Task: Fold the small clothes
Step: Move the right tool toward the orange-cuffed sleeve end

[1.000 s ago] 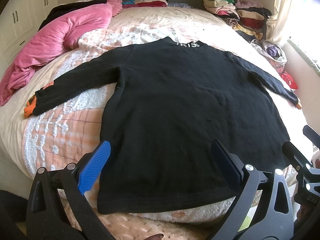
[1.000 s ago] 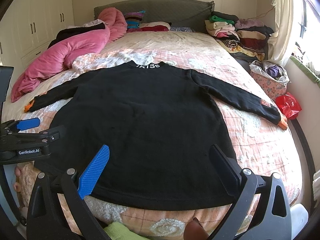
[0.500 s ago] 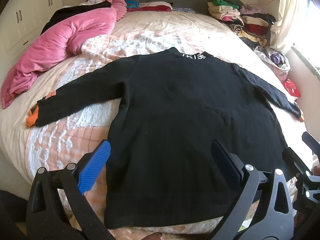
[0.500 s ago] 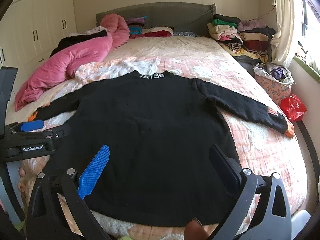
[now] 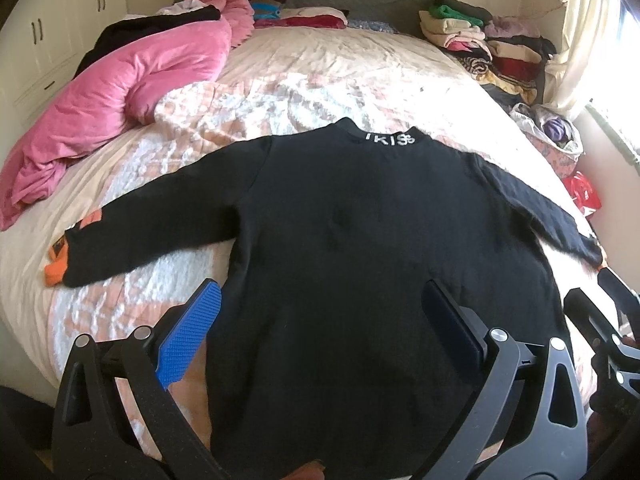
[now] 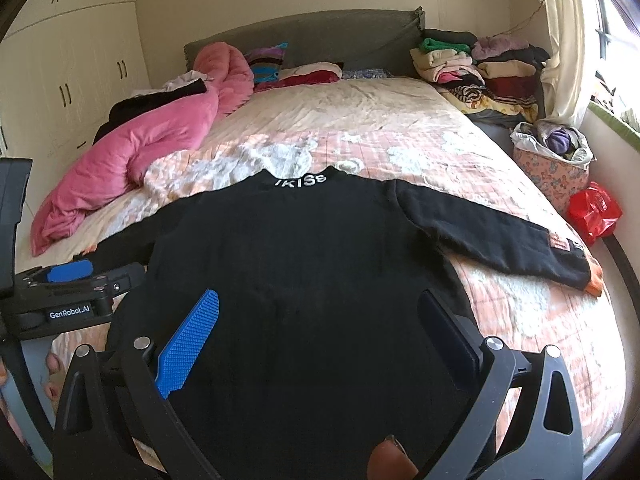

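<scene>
black sweater (image 5: 360,260) spread flat on the bed (image 5: 340,72), both your grippers released above its hem.

your left gripper (image 5: 320,320) hangs over the lower left part of the sweater with its fingers spread wide and nothing between them, and your right gripper (image 6: 316,328) does the same over the lower middle (the sweater's bottom edge is hidden under the gripper frames). the sweater lies back up, collar lettering (image 6: 301,181) toward the headboard (image 6: 304,40), both sleeves stretched out sideways, orange cuffs (image 6: 593,278) at the ends. a pink duvet (image 5: 108,108) is bunched well apart on the left side of the bed, and stacked folded clothes (image 6: 476,68) sit at the far right corner.
</scene>
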